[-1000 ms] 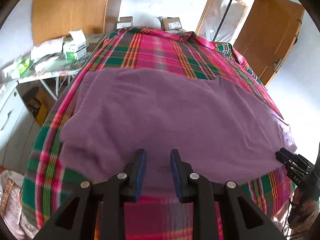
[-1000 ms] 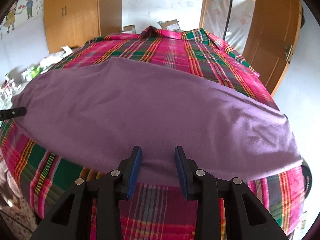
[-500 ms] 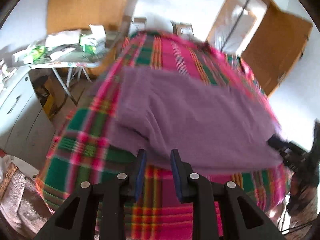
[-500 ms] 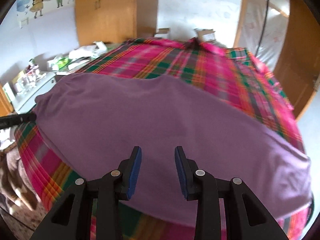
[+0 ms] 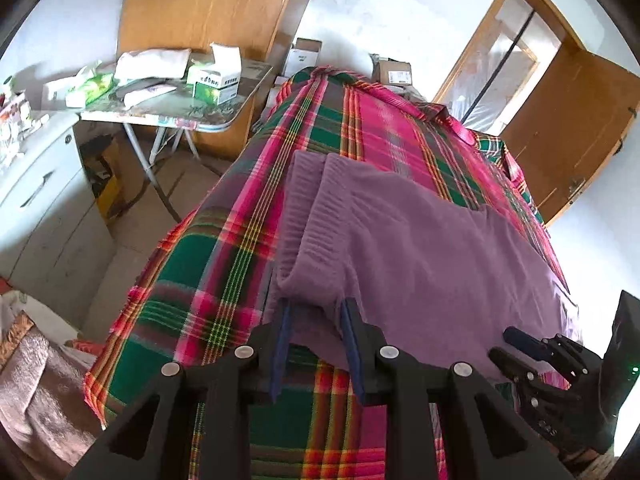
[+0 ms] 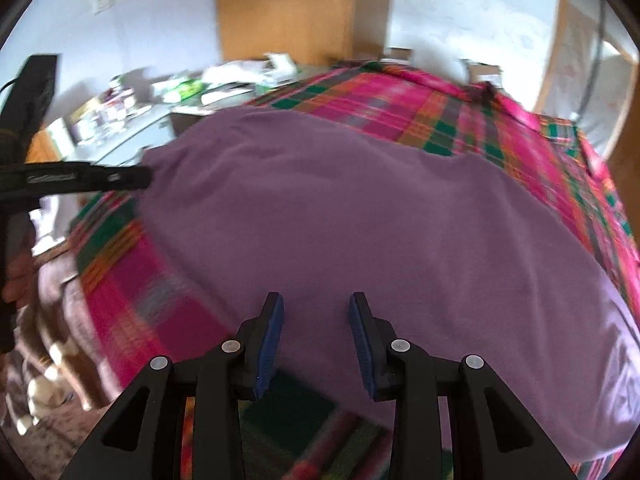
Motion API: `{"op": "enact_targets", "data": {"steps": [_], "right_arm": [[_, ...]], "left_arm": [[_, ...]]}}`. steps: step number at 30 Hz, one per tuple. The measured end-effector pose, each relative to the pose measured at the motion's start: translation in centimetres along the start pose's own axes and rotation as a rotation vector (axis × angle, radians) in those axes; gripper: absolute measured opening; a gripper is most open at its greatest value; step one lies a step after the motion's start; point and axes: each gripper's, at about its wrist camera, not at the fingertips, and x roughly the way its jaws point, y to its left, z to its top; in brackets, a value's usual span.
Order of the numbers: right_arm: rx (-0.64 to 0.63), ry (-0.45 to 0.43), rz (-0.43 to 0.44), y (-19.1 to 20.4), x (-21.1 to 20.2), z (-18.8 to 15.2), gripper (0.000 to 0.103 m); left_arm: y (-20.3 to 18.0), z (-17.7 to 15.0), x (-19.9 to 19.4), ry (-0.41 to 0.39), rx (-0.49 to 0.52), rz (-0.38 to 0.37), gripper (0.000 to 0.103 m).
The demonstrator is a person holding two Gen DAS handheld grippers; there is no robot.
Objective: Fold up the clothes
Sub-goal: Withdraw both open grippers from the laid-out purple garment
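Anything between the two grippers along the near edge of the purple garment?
Only the purple garment itself spans from the left gripper to the right gripper, shown in right wrist view.

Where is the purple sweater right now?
The soft purple knit sweater lies spread on the pink-and-green plaid blanket; in the left wrist view its ribbed corner sits between the open left gripper fingers, near the blanket's left side.

Purple sweater (image 5: 420,248) was matt soft knit, ribbed along the hem edge. Plaid blanket (image 5: 208,280) under it was woven cloth, coarse, frayed at the edge. Left gripper (image 5: 316,344) and right gripper (image 6: 316,340) were matt black plastic with shiny metal screw heads, blue rubbery pads (image 6: 270,340). Wardrobe (image 5: 208,4) and door (image 5: 576,120) looked smooth varnished wood.
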Motion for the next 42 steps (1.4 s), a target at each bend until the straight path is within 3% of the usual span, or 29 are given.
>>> {"op": "enact_targets", "data": {"steps": [5,8,16,30,37,42], "right_arm": [[-0.008,-0.043,0.001,0.8,0.7,2.1,0.036],[-0.012,-0.021,0.001,1.3,2.4,2.9,0.036],[-0.098,-0.001,0.036,4.1,3.0,3.1,0.036],[-0.109,-0.039,0.046,6.0,3.9,5.1,0.036],[-0.126,-0.012,0.067,7.0,4.6,4.8,0.036],[-0.125,-0.076,0.115,6.7,3.2,5.1,0.036]], "left_arm": [[0.8,-0.2,-0.1,0.005,-0.010,-0.005,0.026],[1.5,-0.4,0.0,0.012,-0.028,0.027,0.026],[2.6,-0.8,0.0,0.016,-0.065,-0.028,0.026],[3.1,-0.7,-0.2,0.024,-0.064,-0.032,0.026],[3.5,-0.9,-0.4,0.024,-0.068,-0.041,0.026],[4.9,-0.6,-1.1,0.012,-0.116,-0.058,0.026]]}}
